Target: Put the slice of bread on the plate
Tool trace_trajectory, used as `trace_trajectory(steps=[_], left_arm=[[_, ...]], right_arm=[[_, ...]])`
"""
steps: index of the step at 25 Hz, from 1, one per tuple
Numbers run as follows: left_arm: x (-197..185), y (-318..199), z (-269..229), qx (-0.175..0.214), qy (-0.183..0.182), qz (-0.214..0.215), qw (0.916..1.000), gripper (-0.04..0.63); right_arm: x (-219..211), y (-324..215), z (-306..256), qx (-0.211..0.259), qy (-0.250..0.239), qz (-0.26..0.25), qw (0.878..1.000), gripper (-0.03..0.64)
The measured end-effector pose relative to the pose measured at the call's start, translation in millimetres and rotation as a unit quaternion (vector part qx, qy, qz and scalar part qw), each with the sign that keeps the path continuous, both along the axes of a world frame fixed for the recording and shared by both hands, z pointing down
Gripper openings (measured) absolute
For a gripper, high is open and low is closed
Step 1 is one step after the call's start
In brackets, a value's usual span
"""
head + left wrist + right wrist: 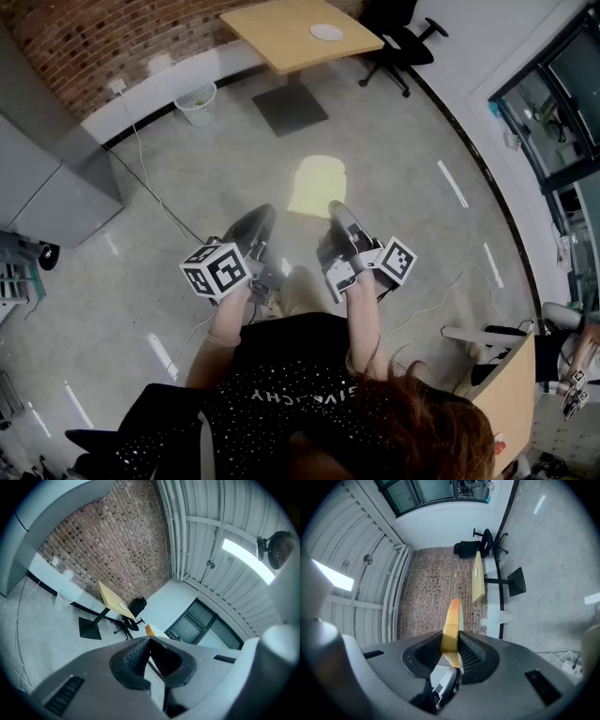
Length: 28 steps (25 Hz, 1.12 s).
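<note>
Right gripper view — bread slice [452, 618] pinched edge-on inside right claw [451, 641].

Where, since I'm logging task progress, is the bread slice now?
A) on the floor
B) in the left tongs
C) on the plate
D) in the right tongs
D: the right gripper view shows the bread slice pinched edge-on between the right tongs, with the plate away on the far table.

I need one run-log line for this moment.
right gripper: shut on bread slice | left gripper: shut, empty | plate: on table ahead
</note>
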<state>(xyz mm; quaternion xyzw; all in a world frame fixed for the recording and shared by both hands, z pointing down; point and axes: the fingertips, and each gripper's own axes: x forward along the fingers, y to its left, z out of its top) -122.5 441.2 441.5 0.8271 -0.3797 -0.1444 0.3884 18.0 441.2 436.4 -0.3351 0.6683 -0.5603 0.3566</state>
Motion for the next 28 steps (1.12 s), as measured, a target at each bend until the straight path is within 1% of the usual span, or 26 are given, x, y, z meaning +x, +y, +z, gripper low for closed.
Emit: trace_trajectory(steps=[4,7,10,16,22,28], left_arm=[[-2.2,1.9,8.5,-0.004,-0.003,0.001,1.0,0.011],[-0.2,-8.3,6.8,-0.001,-0.002,-0.002,1.0,0.011],[9.3,-43.7,2.4,0.001,0.0,0.002,1.0,0.011],[27.9,-118.5,-9.8,0.01,-0.008,-0.002,0.9999,0.011],[54.1,-200.6,-26.4,0.026,-0.007,-0.004,0.9996,0.009],[83.1,-247.0,-25.1,0.028,-0.012,-0.005,0.9995,0.011]], right_arm=[[3.1,1.0,8.1,-0.006,0.004,0.007,1.0,0.098],[2.3,-7.4,7.6,-0.001,0.034,-0.005,0.999,0.098],[7.2,-43.1,4.1,0.001,0.055,-0.008,0.998,0.098],[30.1,-124.0,-2.7,-0.001,0.041,-0.002,0.999,0.098],[50.7,-206.8,-22.2,0.015,0.039,-0.011,0.999,0.098],[74.9,-258.6,-19.4,0.017,0.026,-0.02,0.999,0.098]])
